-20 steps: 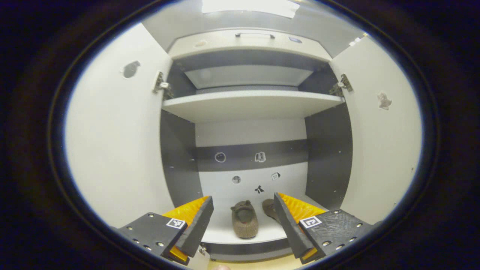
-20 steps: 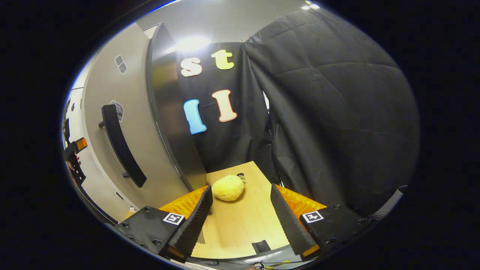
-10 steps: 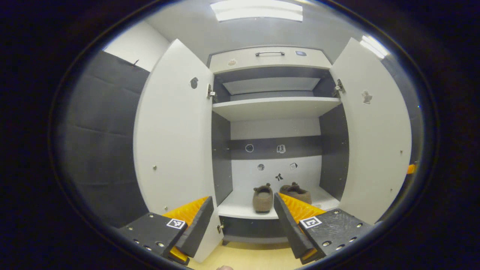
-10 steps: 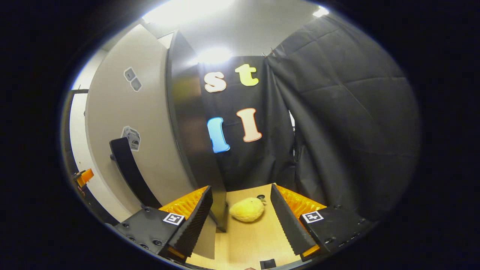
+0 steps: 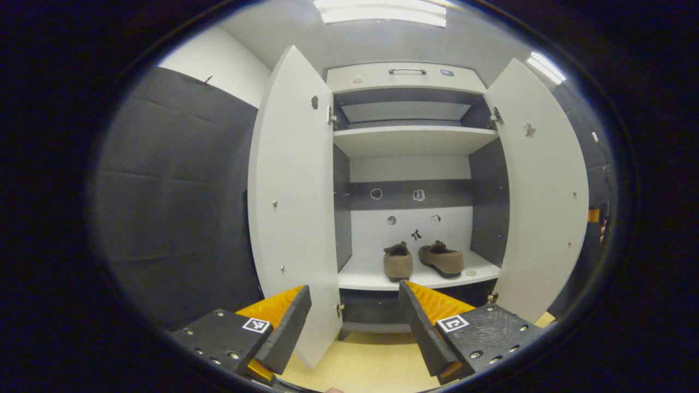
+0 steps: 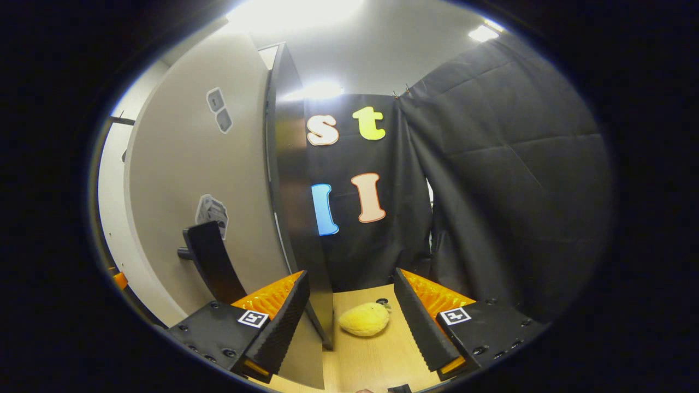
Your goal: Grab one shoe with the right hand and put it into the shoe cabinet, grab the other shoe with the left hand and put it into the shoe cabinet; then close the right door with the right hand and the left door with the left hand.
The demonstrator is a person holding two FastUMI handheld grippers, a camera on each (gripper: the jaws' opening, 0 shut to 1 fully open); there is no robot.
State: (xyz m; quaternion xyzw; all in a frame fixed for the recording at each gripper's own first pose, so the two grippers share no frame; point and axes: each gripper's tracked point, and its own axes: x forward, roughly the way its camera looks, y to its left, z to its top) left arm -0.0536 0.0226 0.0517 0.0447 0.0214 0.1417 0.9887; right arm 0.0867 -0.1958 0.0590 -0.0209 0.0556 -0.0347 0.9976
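In the left gripper view, two brown slippers (image 5: pixel 397 262) (image 5: pixel 441 258) sit side by side on the lower shelf (image 5: pixel 360 278) of the white shoe cabinet. Both doors stand wide open: the left door (image 5: pixel 295 207) and the right door (image 5: pixel 540 196). My left gripper (image 5: pixel 352 322) is open and empty, well back from the cabinet, its left finger near the left door's lower edge. In the right gripper view, my right gripper (image 6: pixel 352 322) is open and empty beside the right door's outer face (image 6: pixel 180 180), with the black handle (image 6: pixel 213 262) just left of its left finger.
A yellow plush toy (image 6: pixel 365 319) lies on the wooden floor (image 6: pixel 377 355) between the right gripper's fingers, farther off. Black cloth walls stand on both sides of the cabinet. An upper shelf (image 5: pixel 409 143) and a top drawer (image 5: pixel 407 76) sit above the slippers.
My left gripper has drawn back from the cabinet, so the slippers look smaller and both doors show whole. My right gripper has moved closer to the right door's handle.
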